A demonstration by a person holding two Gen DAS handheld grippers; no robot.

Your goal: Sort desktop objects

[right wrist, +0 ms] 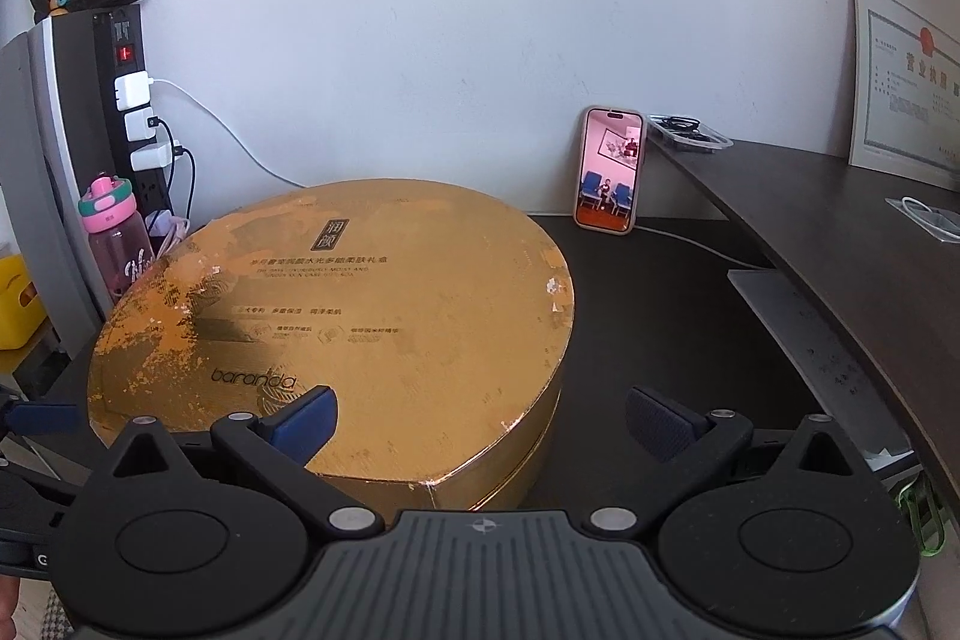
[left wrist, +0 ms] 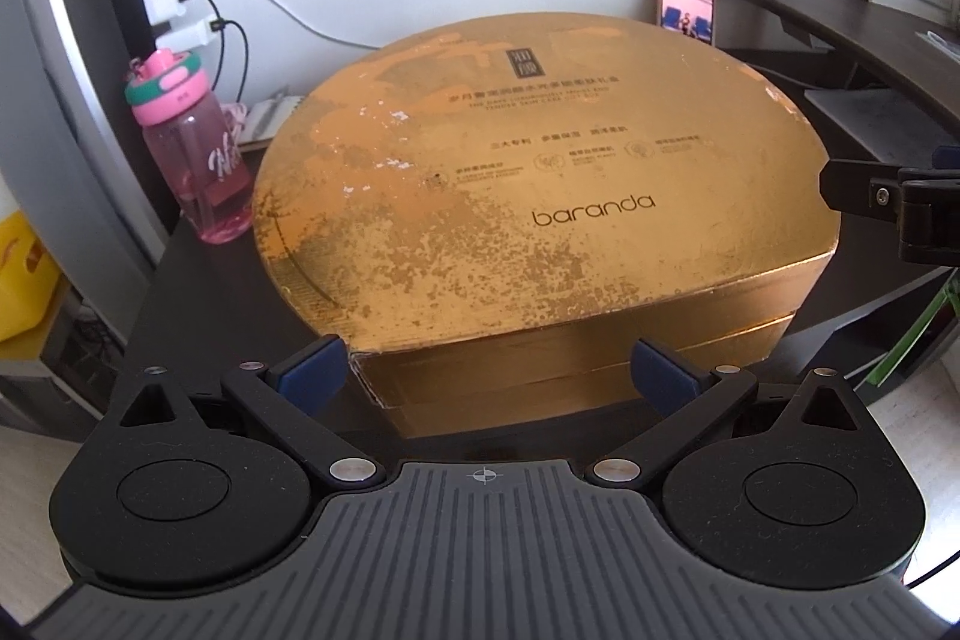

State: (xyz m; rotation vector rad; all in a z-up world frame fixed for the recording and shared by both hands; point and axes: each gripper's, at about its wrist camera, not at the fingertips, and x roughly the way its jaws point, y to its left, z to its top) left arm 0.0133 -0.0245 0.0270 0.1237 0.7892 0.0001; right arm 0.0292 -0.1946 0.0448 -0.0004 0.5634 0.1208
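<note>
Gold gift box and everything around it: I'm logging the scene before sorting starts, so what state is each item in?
Gold gift box: lid on, flat on the dark desk.
Pink water bottle: upright, cap shut.
Phone: propped upright, screen lit.
Power strip: switch lit, chargers plugged in.
Left claw: open, empty, at the box's near edge.
Right claw: open, empty.

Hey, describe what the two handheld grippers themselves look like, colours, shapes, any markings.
Both look identical. The left gripper and right gripper each have a grey ribbed body with a small crosshair mark, two round black discs at the sides, black linkage bars with silver pivot pins, and dark blue textured pads on the fingers. No cables or sleeves are visible on either.
</note>
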